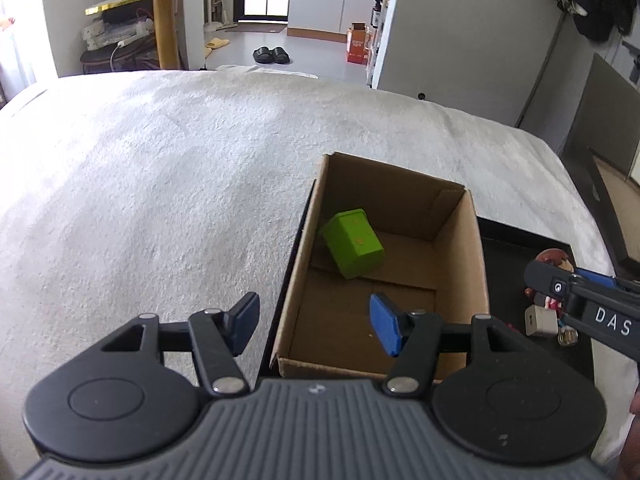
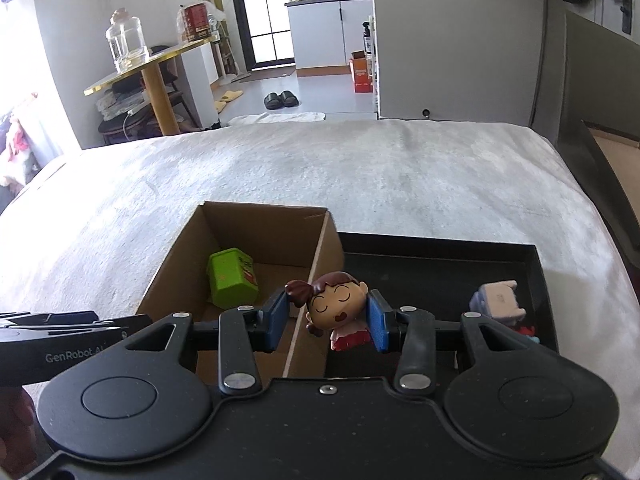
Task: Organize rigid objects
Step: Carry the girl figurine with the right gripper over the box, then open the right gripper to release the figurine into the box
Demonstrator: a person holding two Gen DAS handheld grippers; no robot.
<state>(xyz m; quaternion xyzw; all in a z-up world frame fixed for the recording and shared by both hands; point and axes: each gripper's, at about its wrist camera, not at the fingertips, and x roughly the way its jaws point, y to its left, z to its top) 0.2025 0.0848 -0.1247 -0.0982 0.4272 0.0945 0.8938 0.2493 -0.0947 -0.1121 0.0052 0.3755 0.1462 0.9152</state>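
An open cardboard box (image 1: 476, 248) (image 2: 324, 240) stands on the white bed cover, with a green block (image 1: 352, 242) (image 2: 231, 282) lying inside. My left gripper (image 1: 316, 324) is open and empty, hovering over the box's near left corner. To the right lies a black tray (image 2: 440, 244) (image 1: 504, 240). My right gripper (image 2: 328, 320) has its pads on both sides of a brown-haired doll figure's (image 2: 340, 306) (image 1: 554, 260) head, above the tray beside the box wall.
A small pale toy (image 2: 498, 304) (image 1: 540, 320) and a bit of something red sit in the tray at the right. The white bed cover (image 1: 160, 180) spreads wide to the left and beyond. A dark frame runs along the bed's right edge (image 2: 600, 168).
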